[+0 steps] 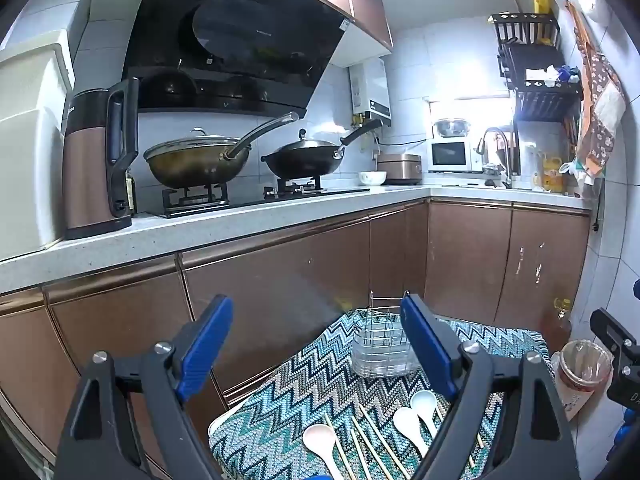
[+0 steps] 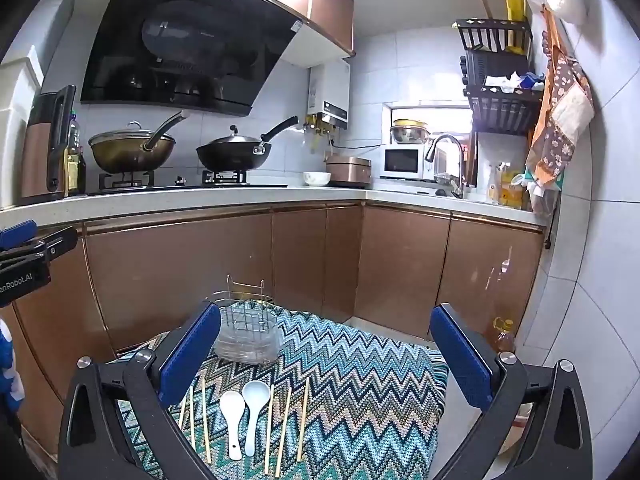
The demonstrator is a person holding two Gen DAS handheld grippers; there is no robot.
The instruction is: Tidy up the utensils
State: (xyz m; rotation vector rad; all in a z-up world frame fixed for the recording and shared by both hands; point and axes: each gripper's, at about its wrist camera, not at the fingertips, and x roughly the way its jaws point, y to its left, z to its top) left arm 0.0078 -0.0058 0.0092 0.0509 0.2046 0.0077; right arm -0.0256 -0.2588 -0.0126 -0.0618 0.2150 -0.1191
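A small table covered by a zigzag cloth [image 2: 352, 376] carries a wire utensil rack [image 2: 248, 332] at its far side. Nearer lie white spoons [image 2: 254, 408] and several wooden chopsticks [image 2: 285, 426], side by side. In the left wrist view the same rack [image 1: 380, 348], three spoons [image 1: 406, 426] and chopsticks [image 1: 368, 442] show on the cloth [image 1: 280, 404]. My left gripper [image 1: 316, 340] hovers open above the cloth's left part, nothing between its blue pads. My right gripper [image 2: 326, 352] is open too, above the cloth with its jaws empty. Each gripper's edge shows in the other's view.
Brown cabinets [image 2: 304, 264] run behind the table under a white counter [image 2: 200, 196] with two woks [image 2: 236, 156] on the stove and a kettle [image 1: 100, 160]. An oil bottle [image 2: 504, 332] and a lined bin [image 1: 584, 372] stand on the floor at right.
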